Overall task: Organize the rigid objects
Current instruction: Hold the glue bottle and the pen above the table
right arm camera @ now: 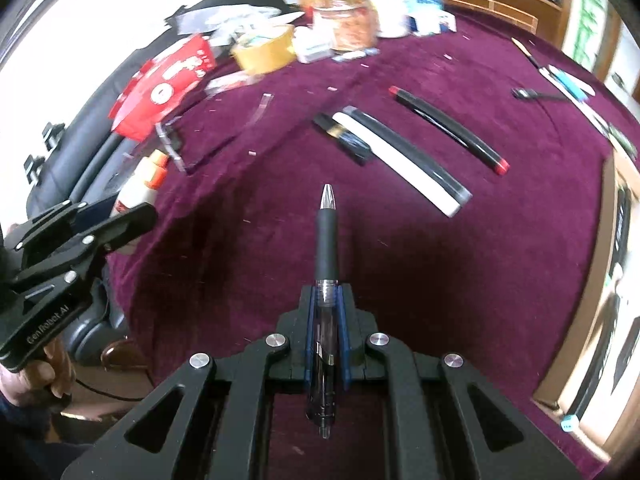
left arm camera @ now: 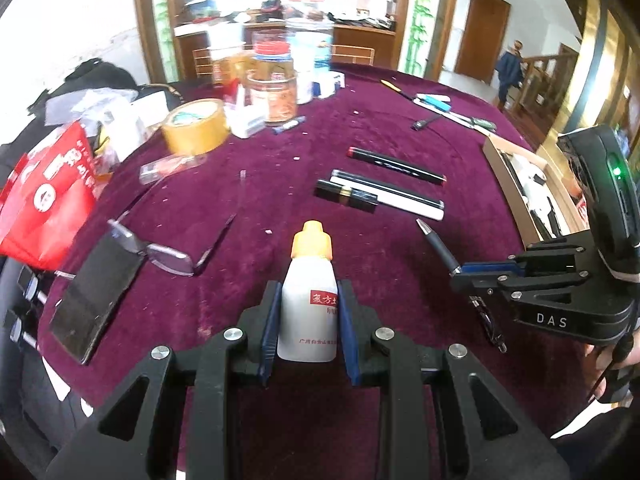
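My left gripper (left arm camera: pixel 307 292) is shut on a small white bottle (left arm camera: pixel 308 312) with an orange cap, held above the maroon tablecloth (left arm camera: pixel 256 208). My right gripper (right arm camera: pixel 325 296) is shut on a clear pen (right arm camera: pixel 326 264) with a black grip, tip pointing forward. In the left wrist view the right gripper (left arm camera: pixel 460 274) hangs at the right with the pen (left arm camera: pixel 436 244) sticking out. From the right wrist camera, the left gripper (right arm camera: pixel 132 216) and bottle (right arm camera: pixel 140 188) show at the left. A black marker (left arm camera: pixel 396 165), a white-black marker (left arm camera: pixel 392 196) and a lipstick (left arm camera: pixel 346 195) lie mid-table.
A wooden tray (left arm camera: pixel 516 192) with dark items stands at the table's right edge. Glasses (left arm camera: pixel 168 256) and a dark flat case (left arm camera: pixel 96 300) lie at the left. Tape roll (left arm camera: pixel 196 126), jars (left arm camera: pixel 276 92) and a red bag (left arm camera: pixel 48 196) crowd the far left.
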The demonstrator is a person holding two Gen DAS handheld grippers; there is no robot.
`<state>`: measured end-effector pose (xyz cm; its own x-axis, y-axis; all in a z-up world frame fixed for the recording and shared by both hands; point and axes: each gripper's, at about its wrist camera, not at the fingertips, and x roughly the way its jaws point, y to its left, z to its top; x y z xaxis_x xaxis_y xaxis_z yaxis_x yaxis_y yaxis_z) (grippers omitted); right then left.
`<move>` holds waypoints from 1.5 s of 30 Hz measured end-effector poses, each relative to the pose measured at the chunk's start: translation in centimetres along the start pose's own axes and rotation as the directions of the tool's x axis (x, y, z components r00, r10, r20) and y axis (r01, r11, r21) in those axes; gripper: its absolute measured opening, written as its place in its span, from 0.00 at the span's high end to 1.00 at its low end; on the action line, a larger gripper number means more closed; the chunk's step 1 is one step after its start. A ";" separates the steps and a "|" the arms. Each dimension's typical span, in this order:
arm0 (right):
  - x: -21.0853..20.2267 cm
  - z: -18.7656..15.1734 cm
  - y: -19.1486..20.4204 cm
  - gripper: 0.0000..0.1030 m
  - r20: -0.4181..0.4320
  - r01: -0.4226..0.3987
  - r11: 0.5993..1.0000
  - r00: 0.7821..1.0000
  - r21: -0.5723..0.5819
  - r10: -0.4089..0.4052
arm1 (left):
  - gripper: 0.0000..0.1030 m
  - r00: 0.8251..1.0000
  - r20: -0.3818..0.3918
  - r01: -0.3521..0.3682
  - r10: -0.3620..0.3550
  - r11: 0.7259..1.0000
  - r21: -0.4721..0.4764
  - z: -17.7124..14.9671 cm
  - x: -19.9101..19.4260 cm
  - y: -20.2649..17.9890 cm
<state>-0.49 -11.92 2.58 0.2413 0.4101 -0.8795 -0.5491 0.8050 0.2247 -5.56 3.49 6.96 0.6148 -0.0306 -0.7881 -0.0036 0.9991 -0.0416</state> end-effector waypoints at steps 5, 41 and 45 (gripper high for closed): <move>0.9 1.0 2.1 0.91 -0.020 -0.028 0.999 0.999 -0.038 0.028 | 0.76 1.000 0.014 -0.023 0.023 0.999 -0.035 -0.7 -1.0 1.6; 0.6 3.1 4.9 0.91 0.002 -0.085 0.996 0.996 -0.018 0.085 | 0.75 0.996 0.038 -0.073 0.075 0.996 -0.047 -2.1 -3.4 4.1; 0.1 2.7 4.7 0.91 0.008 -0.092 0.996 0.996 -0.014 0.092 | 0.76 0.996 0.047 -0.075 0.077 0.996 -0.038 -2.1 -3.8 3.6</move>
<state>-0.87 -6.92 4.73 0.1958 0.4859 -0.8518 -0.5802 0.7576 0.2988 -9.53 7.11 8.51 0.6493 0.0474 -0.7590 -0.0796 0.9968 -0.0058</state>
